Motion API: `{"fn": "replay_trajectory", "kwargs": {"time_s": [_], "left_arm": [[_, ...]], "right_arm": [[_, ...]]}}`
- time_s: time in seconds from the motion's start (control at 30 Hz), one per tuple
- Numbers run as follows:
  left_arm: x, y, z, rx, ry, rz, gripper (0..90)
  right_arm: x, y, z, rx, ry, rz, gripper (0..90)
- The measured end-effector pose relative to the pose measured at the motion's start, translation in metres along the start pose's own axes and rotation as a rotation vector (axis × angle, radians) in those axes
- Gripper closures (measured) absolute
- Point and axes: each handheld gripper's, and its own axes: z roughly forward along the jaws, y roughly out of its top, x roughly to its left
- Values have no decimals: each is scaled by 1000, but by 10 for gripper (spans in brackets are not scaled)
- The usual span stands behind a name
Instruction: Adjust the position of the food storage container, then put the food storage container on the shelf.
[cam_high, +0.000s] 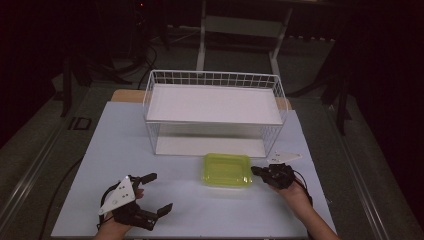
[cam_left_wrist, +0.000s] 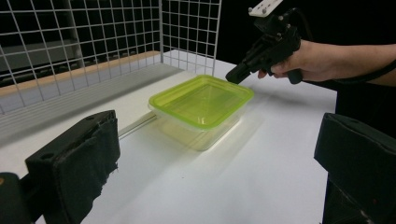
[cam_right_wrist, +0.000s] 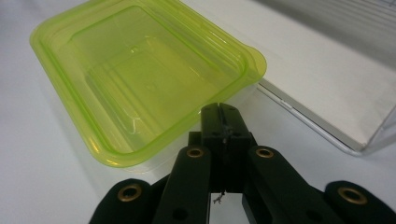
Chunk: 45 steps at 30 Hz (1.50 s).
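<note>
Container: one yellow-green plastic container (cam_high: 227, 170) with its lid on, lying flat on the surface just in front of the wire rack, a little right of the middle in the high view.
Container body: clear walls under the tinted lid; through the lid the inside looks empty in the right gripper view.
Right tongs: one pair (cam_high: 256, 171), jaws pressed together with no gap between them, tips at the container's right edge, just at the lid's rim; whether they touch it cannot be told.
Right tongs seen from the left gripper view: the closed tips (cam_left_wrist: 233, 76) point down at the far corner of the lid.
Right hand: one hand (cam_high: 291, 189) wrapped around the grip, forearm coming in from the lower right.
Left tongs: one pair (cam_high: 159, 194), jaws spread wide with nothing between them, well apart from the container, low at the left of the surface.
Left hand: one hand (cam_high: 111, 227) under the grey three-cornered plate, at the bottom edge.
Surface: one white surface (cam_high: 120, 145) carrying the container and the rack.
Wire rack: one white wire rack (cam_high: 214, 80) with two white shelves, an upper and a lower one, standing at the far middle of the surface.
Grey plates: two, one on each gripper.
</note>
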Motion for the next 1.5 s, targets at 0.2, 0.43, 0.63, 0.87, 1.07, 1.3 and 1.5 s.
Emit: {"fn": "replay_trajectory", "kwargs": {"time_s": [0.2, 0.43, 0.63, 0.87, 1.07, 1.3, 1.5], "left_arm": [[0, 0, 0, 1, -2, 0, 7], [0, 0, -1, 2, -2, 0, 7], [-2, 0, 0, 4, -4, 5, 7], [-2, -1, 0, 5, -6, 2, 7], [-2, -1, 0, 7, -3, 4, 7], [-1, 0, -1, -5, 0, -8, 7], [1, 7, 4, 10, 5, 7, 7]], "right_arm": [[7, 5, 6, 2, 17, -17, 900], [15, 13, 16, 1, 36, -34, 900], [21, 21, 24, 0, 48, -52, 900], [27, 28, 33, -7, 60, -75, 900], [28, 29, 30, -23, 58, -70, 900], [35, 26, 14, -58, 13, -60, 785], [42, 25, -4, -138, 69, -36, 371]]}}
